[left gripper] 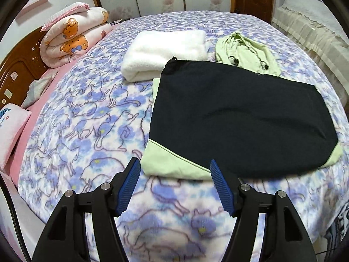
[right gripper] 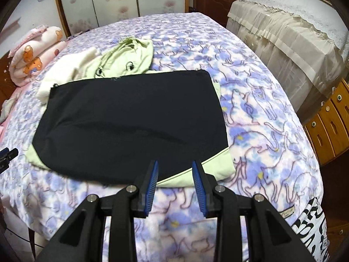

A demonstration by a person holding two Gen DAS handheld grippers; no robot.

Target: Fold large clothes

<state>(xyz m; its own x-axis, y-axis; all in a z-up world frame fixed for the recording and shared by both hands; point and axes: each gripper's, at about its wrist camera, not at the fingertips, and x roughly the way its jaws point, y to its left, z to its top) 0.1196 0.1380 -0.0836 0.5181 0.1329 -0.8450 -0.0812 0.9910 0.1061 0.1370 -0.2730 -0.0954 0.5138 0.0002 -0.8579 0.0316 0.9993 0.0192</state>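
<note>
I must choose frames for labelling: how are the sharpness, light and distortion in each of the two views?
Left wrist view: strong fisheye bend, dark corners, even room light; the black garment blurs at its near edge. Right wrist view: same bend; the bed cover is soft near the tool, and the black cloth shows little detail.

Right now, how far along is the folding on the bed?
Done: the black and green garment lies folded flat on the blanket, and a white folded towel sits behind it. In hand: nothing; the left gripper and right gripper are both open, nothing between the fingers. Left: the crumpled green piece at the far edge looks unfolded.
</note>
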